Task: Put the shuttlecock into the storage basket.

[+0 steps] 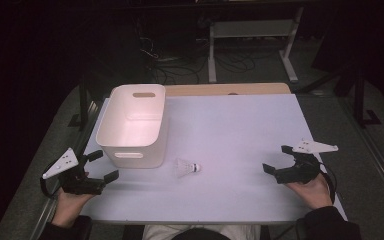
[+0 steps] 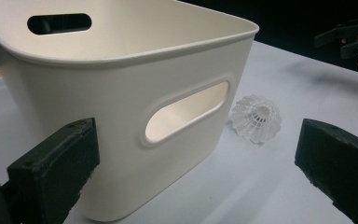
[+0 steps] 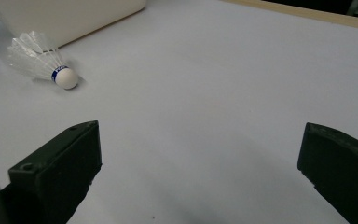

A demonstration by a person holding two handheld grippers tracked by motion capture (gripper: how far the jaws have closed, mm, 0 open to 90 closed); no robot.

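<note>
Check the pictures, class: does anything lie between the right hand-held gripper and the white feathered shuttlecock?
Nothing visible does. Bare white tabletop runs from the right hand-held gripper to the white feathered shuttlecock, whose cork points toward it. The white plastic bin sits behind.

Bin [image 2: 121, 140] cut off at 9 and 12 o'clock in the left gripper view; only its corner [image 3: 70, 14] at 11 o'clock in the right gripper view.

I hold my left gripper [image 1: 99, 165] low at the near left of the table, jaws spread wide with nothing between them. My right gripper [image 1: 277, 159] rests at the near right, jaws equally wide apart, my right hand [image 1: 311, 191] wrapped around its grip.
</note>
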